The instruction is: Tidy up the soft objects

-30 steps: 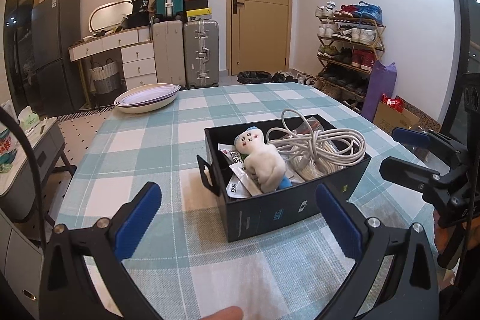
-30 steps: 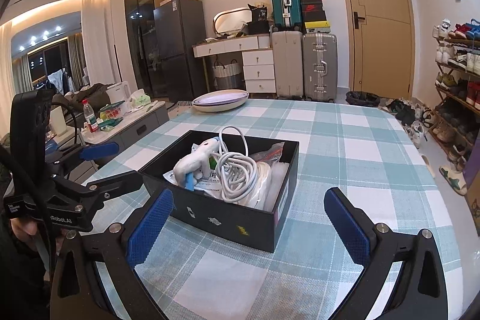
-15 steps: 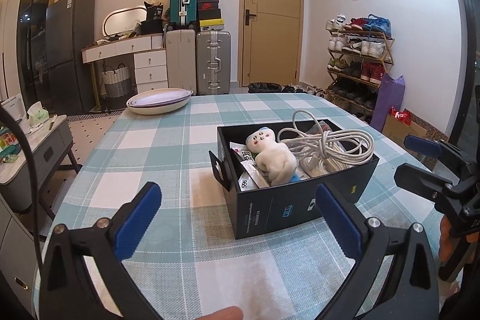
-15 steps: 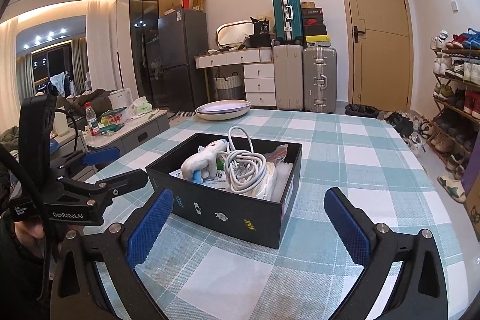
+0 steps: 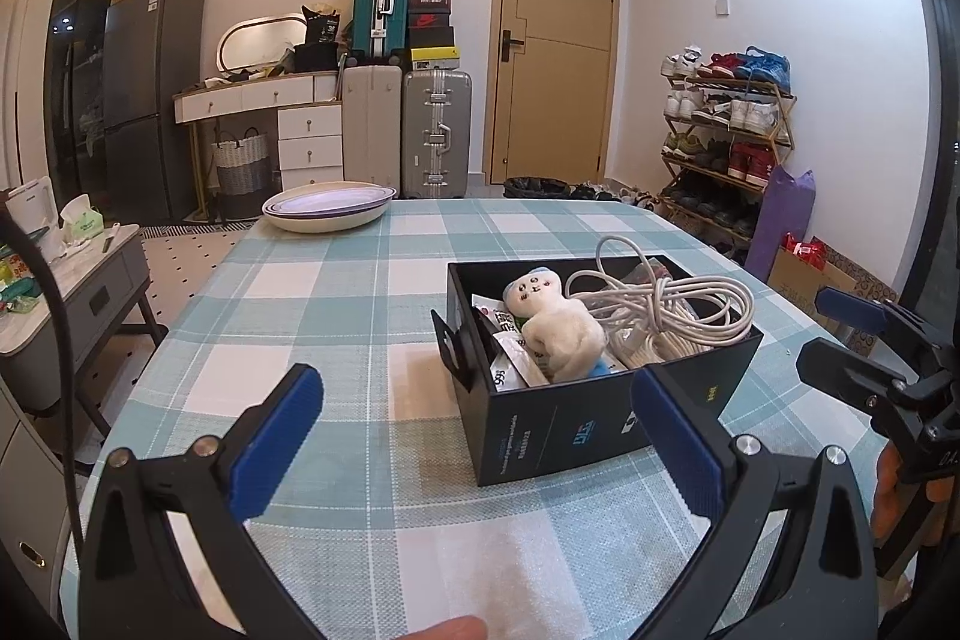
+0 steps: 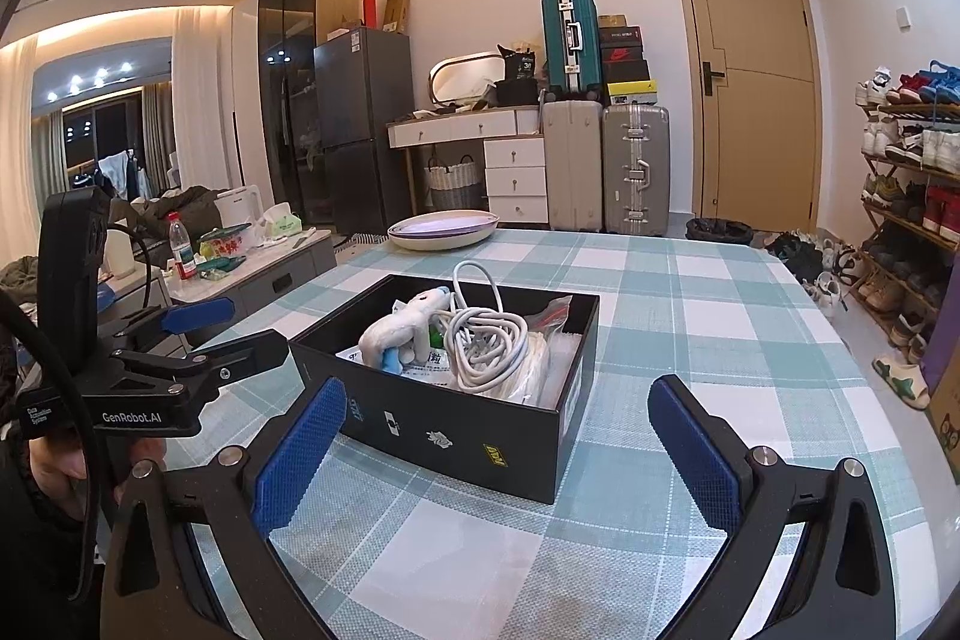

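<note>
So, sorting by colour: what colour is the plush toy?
White, with light blue trim, the plush toy shows best in the left wrist view.

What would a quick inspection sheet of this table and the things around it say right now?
Surface: table under a teal and white checked cloth.
Job's things: white plush toy lying in the open black box, on top of packets.
Clutter: stacked shallow bowls at the table's far end.
Grippers: left gripper open, holding nothing, short of the box; right gripper open, holding nothing, also short of the box.
Cables: coiled white cable in the box beside the toy.
Surroundings: suitcases, a door, a shoe rack, a fridge.
</note>
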Tool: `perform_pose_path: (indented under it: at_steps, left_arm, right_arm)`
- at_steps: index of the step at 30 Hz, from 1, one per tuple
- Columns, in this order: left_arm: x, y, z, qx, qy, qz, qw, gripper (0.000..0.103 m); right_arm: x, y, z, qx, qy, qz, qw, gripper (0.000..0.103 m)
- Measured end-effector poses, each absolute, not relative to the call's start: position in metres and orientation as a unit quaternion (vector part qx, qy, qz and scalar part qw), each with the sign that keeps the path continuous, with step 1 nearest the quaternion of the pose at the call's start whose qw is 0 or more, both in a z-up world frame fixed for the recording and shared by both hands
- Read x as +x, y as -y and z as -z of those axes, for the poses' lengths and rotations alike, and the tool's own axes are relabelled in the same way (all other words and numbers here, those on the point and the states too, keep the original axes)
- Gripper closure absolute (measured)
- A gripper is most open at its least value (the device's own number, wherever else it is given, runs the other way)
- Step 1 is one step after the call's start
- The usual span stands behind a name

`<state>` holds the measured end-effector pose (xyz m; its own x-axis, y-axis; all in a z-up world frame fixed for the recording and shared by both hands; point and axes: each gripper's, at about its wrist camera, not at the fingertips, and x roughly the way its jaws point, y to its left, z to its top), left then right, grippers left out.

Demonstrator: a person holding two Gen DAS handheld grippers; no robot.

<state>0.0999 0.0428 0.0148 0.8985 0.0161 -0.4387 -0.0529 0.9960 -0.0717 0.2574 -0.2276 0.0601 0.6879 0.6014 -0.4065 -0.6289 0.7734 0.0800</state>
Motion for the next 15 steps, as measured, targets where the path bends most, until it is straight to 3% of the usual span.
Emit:
perform_pose_path:
  at_steps: [15]
  left_arm:
    - [0.0968, -0.0422, -0.0183, -0.037, -0.216, -0.023, 0.975, 0.0]
  right_arm:
    - [0.2516, 0.2282, -0.0607, -0.036, -0.194, -0.334, 0.921, 0.001]
